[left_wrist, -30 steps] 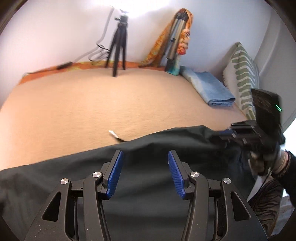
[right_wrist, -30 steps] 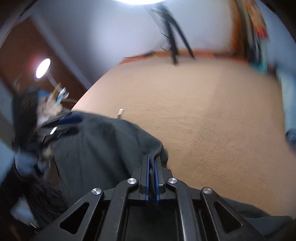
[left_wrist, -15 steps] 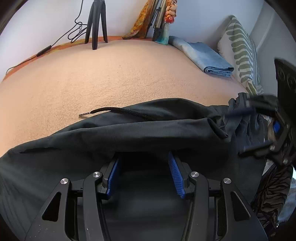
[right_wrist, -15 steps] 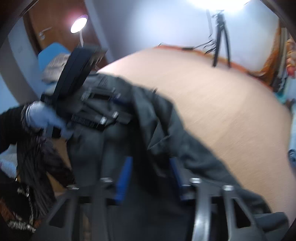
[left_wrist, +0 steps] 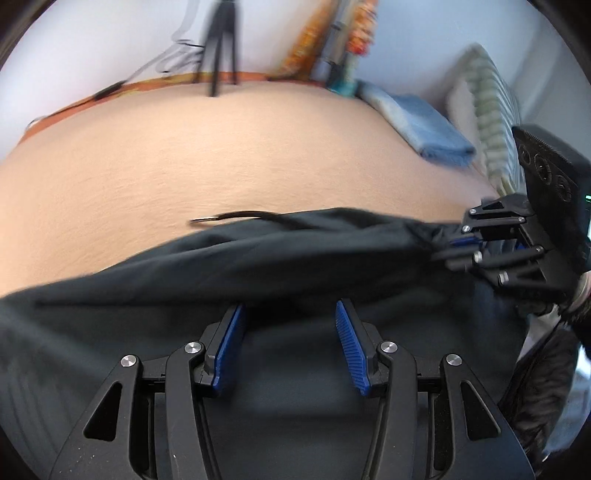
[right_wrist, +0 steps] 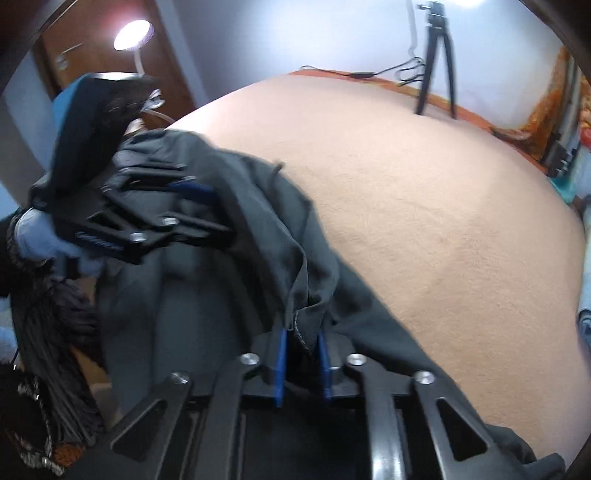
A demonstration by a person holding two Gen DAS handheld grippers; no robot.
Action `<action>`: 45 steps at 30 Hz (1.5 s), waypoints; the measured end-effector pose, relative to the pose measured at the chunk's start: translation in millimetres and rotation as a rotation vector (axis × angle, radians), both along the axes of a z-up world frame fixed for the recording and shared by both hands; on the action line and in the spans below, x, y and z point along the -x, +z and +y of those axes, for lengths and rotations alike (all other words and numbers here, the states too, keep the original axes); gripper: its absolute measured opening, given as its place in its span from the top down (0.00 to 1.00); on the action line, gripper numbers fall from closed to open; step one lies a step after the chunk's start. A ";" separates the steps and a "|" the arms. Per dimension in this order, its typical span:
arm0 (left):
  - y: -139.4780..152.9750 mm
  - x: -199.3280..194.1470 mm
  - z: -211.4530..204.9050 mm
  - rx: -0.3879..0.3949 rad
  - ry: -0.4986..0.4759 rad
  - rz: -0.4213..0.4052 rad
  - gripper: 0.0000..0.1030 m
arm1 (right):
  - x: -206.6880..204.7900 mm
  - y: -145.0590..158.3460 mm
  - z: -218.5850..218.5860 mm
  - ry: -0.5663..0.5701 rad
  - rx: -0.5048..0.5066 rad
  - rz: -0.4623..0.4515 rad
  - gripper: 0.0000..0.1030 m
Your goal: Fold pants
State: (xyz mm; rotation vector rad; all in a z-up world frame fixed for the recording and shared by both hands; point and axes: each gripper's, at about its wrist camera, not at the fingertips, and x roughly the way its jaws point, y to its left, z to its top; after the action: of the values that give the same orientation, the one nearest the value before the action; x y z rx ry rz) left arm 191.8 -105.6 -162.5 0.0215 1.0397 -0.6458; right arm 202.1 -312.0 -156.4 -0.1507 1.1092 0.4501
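Dark grey pants (left_wrist: 280, 258) lie stretched across the near edge of a peach-coloured bed (left_wrist: 229, 155), with a black drawstring (left_wrist: 236, 216) trailing onto the bed. My left gripper (left_wrist: 288, 332) is open, its blue pads over the cloth with nothing between them. My right gripper (right_wrist: 301, 350) is closed on a bunched fold of the pants (right_wrist: 258, 229). In the left wrist view the right gripper (left_wrist: 461, 243) holds the waistband end at the right. In the right wrist view the left gripper (right_wrist: 199, 206) sits over the cloth at the left.
A folded blue towel (left_wrist: 424, 129) and a green striped pillow (left_wrist: 491, 122) lie at the bed's far right. A black tripod (right_wrist: 437, 59) with cables stands at the far edge. A lamp (right_wrist: 133, 35) and a wooden door are at the left.
My right gripper was shut on the cloth, opened, and has closed on a fold of the pants again. The left gripper stayed open over the pants, which were pulled taut.
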 end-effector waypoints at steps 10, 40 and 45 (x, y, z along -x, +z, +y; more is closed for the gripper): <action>51.8 0.9 144.0 0.114 0.417 -0.135 0.48 | -76.5 0.7 -31.3 -0.106 0.129 -0.009 0.94; -19.9 107.4 446.7 0.520 1.127 0.069 0.36 | 52.9 49.9 18.2 -0.261 -0.129 -0.154 0.42; -27.6 94.4 449.4 0.533 1.133 0.062 0.35 | 52.7 32.5 19.3 -0.260 -0.125 -0.118 0.42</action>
State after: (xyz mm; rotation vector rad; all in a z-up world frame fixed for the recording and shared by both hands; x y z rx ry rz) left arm 97.4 343.8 -190.1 -0.9898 0.7445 0.1419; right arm 149.4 -292.6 -123.9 0.0764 0.9662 0.2729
